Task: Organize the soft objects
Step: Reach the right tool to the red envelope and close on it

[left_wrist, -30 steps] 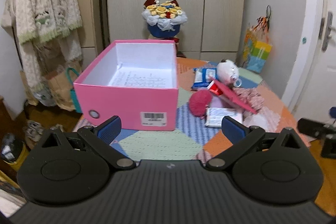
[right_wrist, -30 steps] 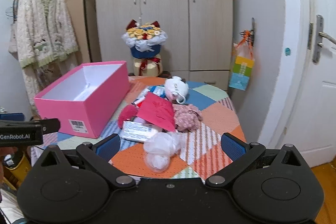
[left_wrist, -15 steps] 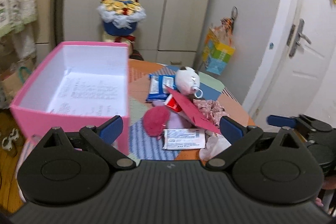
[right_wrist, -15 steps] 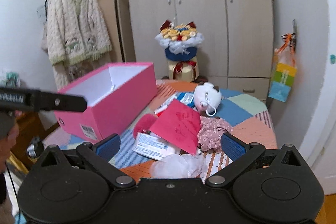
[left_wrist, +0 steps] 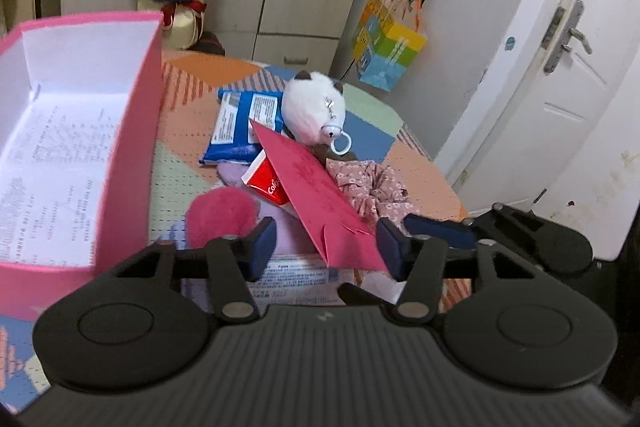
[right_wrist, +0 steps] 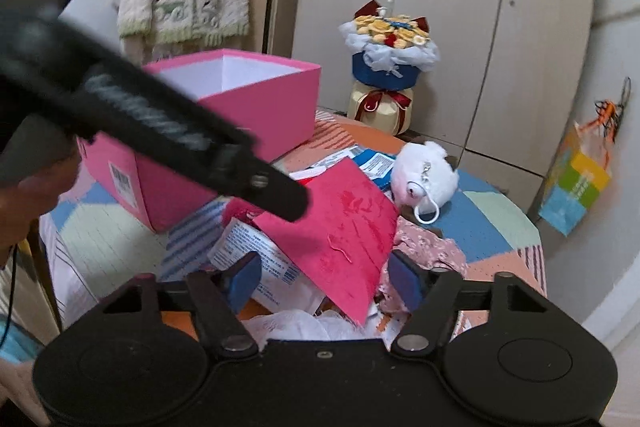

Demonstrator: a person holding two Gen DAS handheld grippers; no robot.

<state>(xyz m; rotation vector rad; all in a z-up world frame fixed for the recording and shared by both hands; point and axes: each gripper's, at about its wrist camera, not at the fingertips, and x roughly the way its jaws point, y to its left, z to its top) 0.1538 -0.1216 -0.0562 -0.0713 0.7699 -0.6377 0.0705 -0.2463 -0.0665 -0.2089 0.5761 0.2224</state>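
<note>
Left wrist view: both grippers have closed in on the pile beside the pink box [left_wrist: 132, 131], jaws released, red envelope [left_wrist: 316, 199] between them; sorting is about to begin.

Red toothpaste box [left_wrist: 267, 183], tucked under the red envelope [left_wrist: 316, 195]: partial white "Colg". Pink box [right_wrist: 256, 107] end wall: barcode sticker [right_wrist: 122, 183], digits unreadable. Printed sheet [left_wrist: 56, 163] inside the pink box: illegible.
</note>
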